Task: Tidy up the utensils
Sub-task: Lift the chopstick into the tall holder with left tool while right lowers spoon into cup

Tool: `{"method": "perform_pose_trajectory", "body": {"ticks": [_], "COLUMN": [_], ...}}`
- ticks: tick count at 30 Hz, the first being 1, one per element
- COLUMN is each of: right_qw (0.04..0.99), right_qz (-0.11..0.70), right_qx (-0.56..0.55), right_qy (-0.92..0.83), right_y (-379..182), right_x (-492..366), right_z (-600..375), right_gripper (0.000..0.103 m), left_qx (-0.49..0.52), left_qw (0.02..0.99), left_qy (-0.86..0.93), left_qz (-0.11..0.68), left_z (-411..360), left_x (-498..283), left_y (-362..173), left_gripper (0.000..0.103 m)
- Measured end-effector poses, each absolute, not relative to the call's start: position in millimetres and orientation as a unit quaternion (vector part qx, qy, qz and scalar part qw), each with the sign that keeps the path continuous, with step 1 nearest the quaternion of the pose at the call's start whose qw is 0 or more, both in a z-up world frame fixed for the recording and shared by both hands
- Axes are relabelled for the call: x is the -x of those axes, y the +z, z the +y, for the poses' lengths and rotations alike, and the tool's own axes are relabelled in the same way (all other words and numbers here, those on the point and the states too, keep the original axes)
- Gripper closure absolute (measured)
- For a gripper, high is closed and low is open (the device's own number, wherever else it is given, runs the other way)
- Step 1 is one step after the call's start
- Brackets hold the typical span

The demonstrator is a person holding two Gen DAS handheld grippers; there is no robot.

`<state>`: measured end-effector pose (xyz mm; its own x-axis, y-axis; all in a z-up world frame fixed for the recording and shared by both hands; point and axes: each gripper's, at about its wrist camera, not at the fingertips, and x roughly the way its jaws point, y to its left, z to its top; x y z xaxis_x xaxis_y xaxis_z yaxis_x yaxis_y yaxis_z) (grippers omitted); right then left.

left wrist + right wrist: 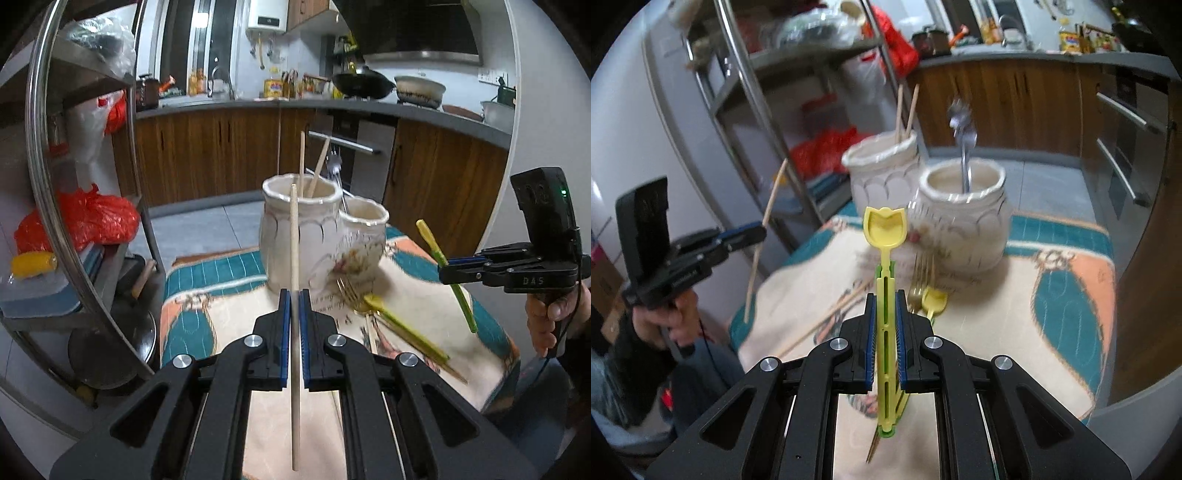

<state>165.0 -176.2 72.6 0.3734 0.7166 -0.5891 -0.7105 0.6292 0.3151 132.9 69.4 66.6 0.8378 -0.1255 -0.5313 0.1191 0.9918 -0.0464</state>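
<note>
sorting partly done: both claws loaded.
left claw [294, 295] pinches a chopstick [294, 236]; right claw [885, 299] pinches a yellow spoon [885, 229]. two-pot holder [960, 221] has chopsticks and fork; gold fork [349, 290], another spoon [402, 326] remain on the desk [424, 295].

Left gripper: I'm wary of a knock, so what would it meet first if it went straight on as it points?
Probably the taller ceramic jar, straight past the left gripper; depth is unclear.

Black tool [294, 295] frames, blue pads [283, 332], silver screws, "DAS" marking.
</note>
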Motion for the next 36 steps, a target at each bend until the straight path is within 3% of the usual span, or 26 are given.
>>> {"method": "perform_pose_trajectory", "body": {"ticks": [10,28,36], "right_qw": [0.855,0.883,0.895], "right_qz": [0.288,0.173,0.168], "right_qx": [-0.052,-0.133,-0.119], "right_qy": [0.428,0.415,0.396], "right_y": [92,111,100], "right_x": [-193,-254,-268], "right_z": [-183,-182,-160], "right_gripper": [0.093,0.093,0.093], "left_qx": [-0.006,0.076,0.104], "left_qw": [0.978,0.993,0.991], "left_qy": [-0.021,-0.055,-0.080], "left_qz": [0.205,0.073,0.014], "left_z": [63,82,74], "left_x": [-152,-209,-229], "left_y": [87,129,148], "left_gripper": [0.098,0.098,0.098]}}
